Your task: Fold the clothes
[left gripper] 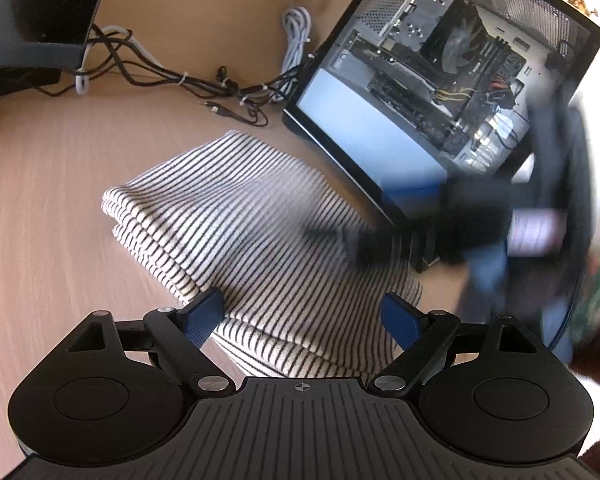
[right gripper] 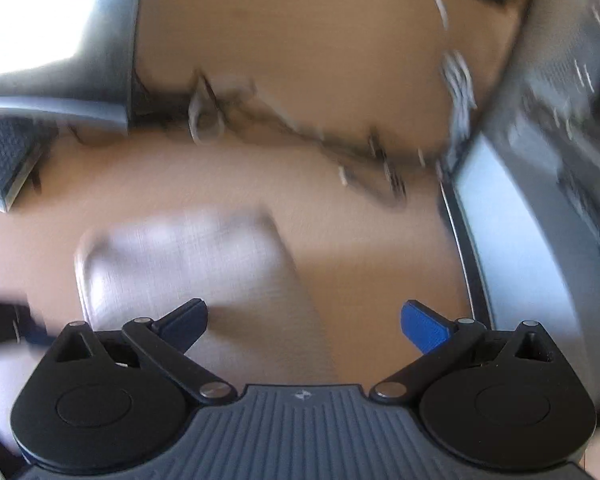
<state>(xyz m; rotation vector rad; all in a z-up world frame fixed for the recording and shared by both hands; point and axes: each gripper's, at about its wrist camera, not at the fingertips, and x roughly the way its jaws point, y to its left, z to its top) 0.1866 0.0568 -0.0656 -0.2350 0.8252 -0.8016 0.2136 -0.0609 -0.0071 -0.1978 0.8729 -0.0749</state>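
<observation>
A folded white garment with thin black stripes [left gripper: 240, 232] lies on the wooden table [left gripper: 40, 200]. My left gripper [left gripper: 302, 316] is open, its blue pads [left gripper: 204, 312] standing wide on either side of the garment's near end without pressing it. The right gripper shows in the left wrist view as a dark motion-blurred shape [left gripper: 384, 240] over the garment's right edge. In the blurred right wrist view the garment [right gripper: 188, 264] is a pale patch at lower left, and my right gripper [right gripper: 306, 326] is open above its right edge and bare table, with nothing between the fingers.
A computer case with a see-through side panel [left gripper: 440, 80] stands close to the right of the garment. Black and white cables [left gripper: 220, 84] trail along the back of the table. A monitor stand [left gripper: 40, 20] is at the back left, and a keyboard [right gripper: 4, 156] at far left.
</observation>
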